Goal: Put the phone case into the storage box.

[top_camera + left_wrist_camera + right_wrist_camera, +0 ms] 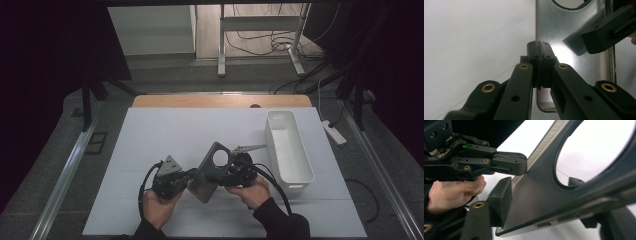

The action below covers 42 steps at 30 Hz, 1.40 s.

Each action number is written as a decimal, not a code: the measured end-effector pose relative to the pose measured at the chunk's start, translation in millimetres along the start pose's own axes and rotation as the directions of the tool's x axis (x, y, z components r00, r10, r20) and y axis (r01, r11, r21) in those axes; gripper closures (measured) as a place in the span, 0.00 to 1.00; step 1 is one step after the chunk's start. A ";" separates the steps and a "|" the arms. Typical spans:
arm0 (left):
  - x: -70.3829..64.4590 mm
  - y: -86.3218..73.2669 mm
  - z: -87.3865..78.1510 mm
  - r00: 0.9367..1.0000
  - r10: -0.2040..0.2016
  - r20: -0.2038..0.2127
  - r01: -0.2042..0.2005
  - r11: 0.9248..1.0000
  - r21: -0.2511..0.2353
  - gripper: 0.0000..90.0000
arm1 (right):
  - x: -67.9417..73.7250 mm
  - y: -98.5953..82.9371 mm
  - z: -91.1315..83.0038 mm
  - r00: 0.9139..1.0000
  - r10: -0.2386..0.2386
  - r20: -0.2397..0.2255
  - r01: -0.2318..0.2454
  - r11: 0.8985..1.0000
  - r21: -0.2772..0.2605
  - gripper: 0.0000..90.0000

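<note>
Nearest in left gripper view: black left tool [539,50], pads pressed together on the edge of a flat grey metal plate with a large round cut-out [571,27], brass-bushed linkage arms fanning out below. Clamped on the plate's long edge, near its lower rounded corner. Right tool [223,178] also clamped on the same plate, gripping the opposite long edge; right gripper view looks along the dark underside with one jaw under the plate and the other over it. Held off the white table [170,130] between both tools, tilted, hole end up and away from the person, near the front middle of the table. Two-sided grip likely for control: thin rigid sheet, one-edge pinch would let it pivot. Opposed grips stop rotation, suggest a handover or a reorient before placing. Plate finish: brushed, semi-gloss, strong glare spot in left gripper view; rounded corners, raised lip along one edge, ribbed strip along the edge in right gripper view. Looks slippery, hard, stiff. White rectangular plastic bin [288,150] standing open and empty at right, just beside the right hand [255,192], probable drop target, judgement only. Left hand [159,206] wrapped round its tool body from below. Bare wooden strip [220,101] at the table's far edge.
</note>
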<state>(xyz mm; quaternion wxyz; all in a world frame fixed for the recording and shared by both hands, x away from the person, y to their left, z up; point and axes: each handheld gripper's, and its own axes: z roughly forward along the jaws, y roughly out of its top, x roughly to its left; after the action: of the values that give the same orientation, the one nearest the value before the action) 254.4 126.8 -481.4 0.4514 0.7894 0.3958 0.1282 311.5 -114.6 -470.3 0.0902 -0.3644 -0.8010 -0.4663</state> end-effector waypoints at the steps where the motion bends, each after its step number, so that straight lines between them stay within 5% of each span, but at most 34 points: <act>1: -0.1 -0.1 0.0 1.000 0.000 0.000 0.000 1.000 0.000 0.99 | 0.0 -0.1 0.5 1.000 0.005 -0.003 -0.005 1.000 -0.001 0.48; 11: -0.4 -0.4 -0.9 1.000 -0.001 -0.001 0.001 1.000 -0.005 0.99 | -1.6 -0.5 2.1 1.000 0.022 -0.020 -0.022 1.000 -0.008 0.71; 35: 0.5 -2.3 0.3 1.000 -0.005 0.017 0.005 1.000 -0.004 0.97 | -9.3 0.1 1.8 0.983 0.162 -0.086 -0.165 0.986 -0.029 0.95; 38: 1.9 -1.7 -0.5 1.000 -0.009 0.021 0.009 1.000 -0.010 0.93 | -9.6 0.2 1.7 0.981 0.172 -0.086 -0.175 0.984 -0.030 0.96; 42: 7.9 0.6 -4.7 0.999 -0.016 0.031 0.016 1.000 -0.009 0.72 | -11.3 -0.3 1.1 0.984 0.165 -0.060 -0.167 0.986 -0.029 0.96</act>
<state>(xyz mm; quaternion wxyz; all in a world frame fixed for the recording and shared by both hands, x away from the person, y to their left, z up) 257.2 135.4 -479.4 0.4621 0.7861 0.3945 0.1139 319.6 -119.5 -476.6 0.1456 -0.4177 -0.7568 -0.4812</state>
